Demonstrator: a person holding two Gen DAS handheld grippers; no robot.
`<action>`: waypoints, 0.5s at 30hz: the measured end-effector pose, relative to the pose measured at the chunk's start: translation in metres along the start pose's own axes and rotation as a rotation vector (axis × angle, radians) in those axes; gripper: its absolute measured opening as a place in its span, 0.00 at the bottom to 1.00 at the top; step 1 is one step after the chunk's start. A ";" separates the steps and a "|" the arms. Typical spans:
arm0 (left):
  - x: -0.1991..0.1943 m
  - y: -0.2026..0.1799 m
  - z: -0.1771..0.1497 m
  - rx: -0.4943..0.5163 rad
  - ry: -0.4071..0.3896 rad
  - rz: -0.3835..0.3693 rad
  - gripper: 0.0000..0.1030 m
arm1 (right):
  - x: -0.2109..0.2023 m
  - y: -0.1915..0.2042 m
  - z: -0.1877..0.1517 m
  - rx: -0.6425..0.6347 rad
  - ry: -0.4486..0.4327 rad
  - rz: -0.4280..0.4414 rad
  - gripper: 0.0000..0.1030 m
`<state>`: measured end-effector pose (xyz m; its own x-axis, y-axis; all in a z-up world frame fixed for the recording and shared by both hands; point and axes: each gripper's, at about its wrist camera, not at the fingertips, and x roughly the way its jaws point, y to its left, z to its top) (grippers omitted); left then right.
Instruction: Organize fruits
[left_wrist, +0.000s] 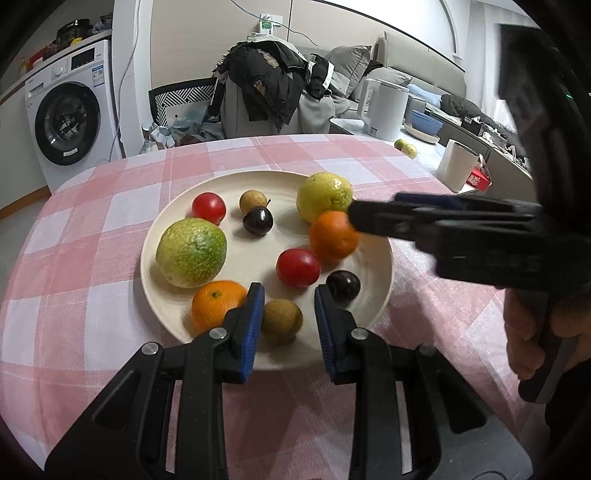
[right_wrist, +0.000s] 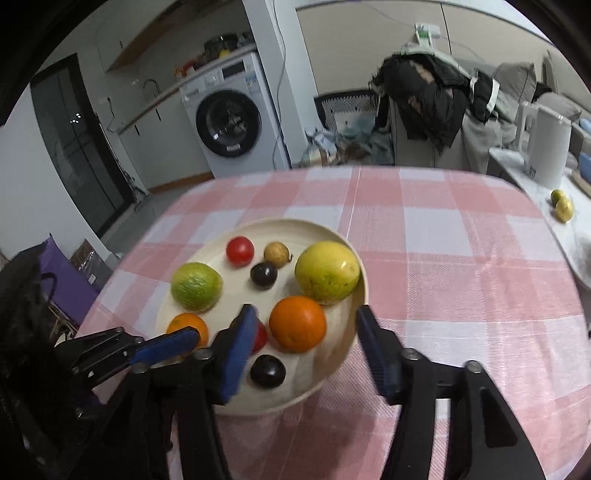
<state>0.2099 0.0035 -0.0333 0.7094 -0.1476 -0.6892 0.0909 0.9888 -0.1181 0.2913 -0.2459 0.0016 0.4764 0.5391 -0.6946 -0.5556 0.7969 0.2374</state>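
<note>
A cream plate (left_wrist: 251, 254) on the pink checked cloth holds two large green-yellow citrus, two oranges, two red tomatoes, two dark plums and two small brown fruits. My left gripper (left_wrist: 289, 291) sits at the plate's near edge, open. One small brown fruit (left_wrist: 282, 319) lies between its pads, against the left pad and clear of the right one. My right gripper (right_wrist: 306, 314) is open around an orange (right_wrist: 297, 323) that rests on the plate, with a gap on each side. In the left wrist view the right gripper (left_wrist: 354, 218) reaches in from the right beside that orange (left_wrist: 332, 236).
A hand (left_wrist: 524, 332) holds the right gripper at the table's right side. Beyond the cloth stand a white kettle (left_wrist: 386, 107), a white paper roll (left_wrist: 456, 166) and two small green fruits (left_wrist: 406, 147). A chair draped in dark clothes (left_wrist: 273, 81) is behind the table.
</note>
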 end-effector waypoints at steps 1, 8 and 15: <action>-0.005 0.001 -0.002 -0.003 -0.007 -0.001 0.31 | -0.008 0.000 -0.002 -0.004 -0.024 -0.009 0.76; -0.050 0.004 -0.017 -0.013 -0.131 0.061 0.86 | -0.052 0.004 -0.026 -0.050 -0.130 0.002 1.00; -0.085 0.017 -0.030 -0.057 -0.206 0.099 0.99 | -0.071 0.009 -0.052 -0.058 -0.186 0.033 1.00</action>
<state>0.1299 0.0326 0.0021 0.8411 -0.0365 -0.5396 -0.0216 0.9947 -0.1010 0.2168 -0.2911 0.0182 0.5717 0.6101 -0.5487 -0.6088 0.7637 0.2149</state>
